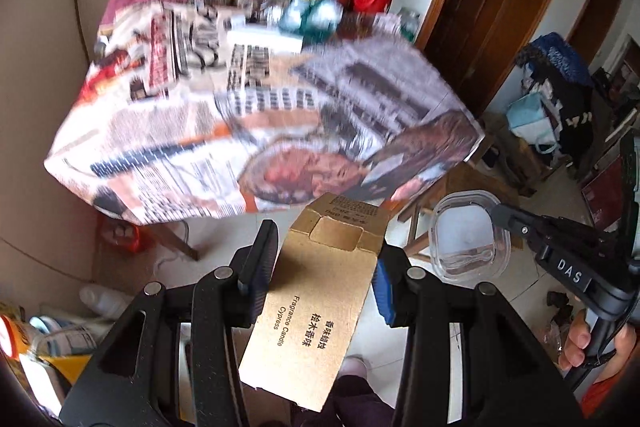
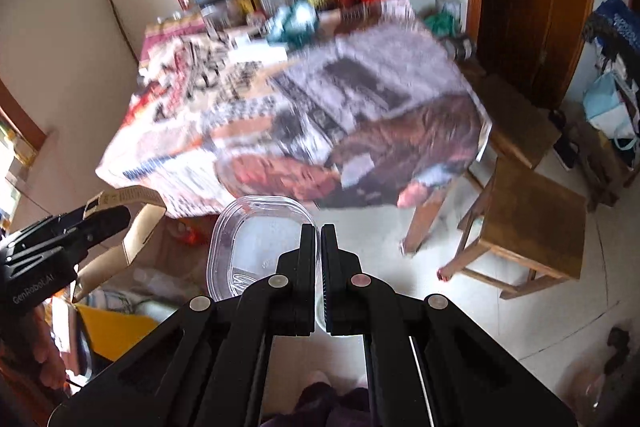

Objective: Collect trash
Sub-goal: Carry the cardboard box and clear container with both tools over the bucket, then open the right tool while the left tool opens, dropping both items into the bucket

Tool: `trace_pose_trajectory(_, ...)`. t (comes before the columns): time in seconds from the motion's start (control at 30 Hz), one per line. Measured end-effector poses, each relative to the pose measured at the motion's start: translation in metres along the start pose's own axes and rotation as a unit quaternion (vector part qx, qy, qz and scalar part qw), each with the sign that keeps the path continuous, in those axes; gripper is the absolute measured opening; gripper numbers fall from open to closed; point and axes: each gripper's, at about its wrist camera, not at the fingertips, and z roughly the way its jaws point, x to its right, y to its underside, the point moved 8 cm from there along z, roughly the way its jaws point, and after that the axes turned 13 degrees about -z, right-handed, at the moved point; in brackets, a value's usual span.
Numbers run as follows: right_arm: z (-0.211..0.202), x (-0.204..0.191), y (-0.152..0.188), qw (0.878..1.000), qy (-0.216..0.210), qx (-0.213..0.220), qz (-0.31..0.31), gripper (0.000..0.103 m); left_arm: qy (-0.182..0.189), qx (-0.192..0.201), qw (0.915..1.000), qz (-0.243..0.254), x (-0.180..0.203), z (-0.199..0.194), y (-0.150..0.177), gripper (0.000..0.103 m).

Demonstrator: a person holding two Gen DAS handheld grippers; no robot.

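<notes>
Here both pieces of trash are in hand, off the table: the left gripper has its fingers clamped on a flattened kraft candle box, and the right gripper, fingers pressed together, pinches the rim of a clear plastic container. The carrying step seems underway; next comes finding a bin, perhaps among the floor clutter at lower left, and releasing each over it.

Home dining room: cluttered table, wooden stool
</notes>
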Motion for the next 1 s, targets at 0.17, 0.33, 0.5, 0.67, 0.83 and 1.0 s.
trace_pose_trajectory(0.17, 0.063, 0.014, 0.034, 0.999, -0.017, -0.034, -0.018, 0.003, -0.012, -0.034, 0.9993, -0.013, -0.007, 0.070, 0.034, 0.043)
trace_pose_trajectory(0.33, 0.135, 0.028, 0.080, 0.996, -0.027, -0.076, -0.025, 0.003, -0.034, -0.070, 0.9965, -0.029, -0.024, 0.145, 0.080, 0.043)
trace_pose_trajectory(0.5, 0.196, 0.038, 0.122, 0.993, -0.015, -0.109, -0.036, 0.003, -0.058, -0.115, 0.9909, -0.039, -0.045, 0.214, 0.124, 0.043)
trace_pose_trajectory(0.67, 0.253, 0.035, 0.158, 0.990, -0.032, -0.136, -0.028, 0.003, -0.072, -0.137, 0.9873, -0.035, -0.065, 0.266, 0.154, 0.043)
trace_pose_trajectory(0.83, 0.298, 0.025, 0.175, 0.985, -0.077, -0.155, -0.013, 0.007, -0.083, -0.157, 0.9826, -0.053, -0.090, 0.303, 0.179, 0.043)
trace_pose_trajectory(1.0, 0.322, 0.024, 0.192, 0.977, -0.101, -0.188, 0.013, 0.040, -0.086, -0.186, 0.9761, -0.072, -0.105, 0.331, 0.203, 0.043)
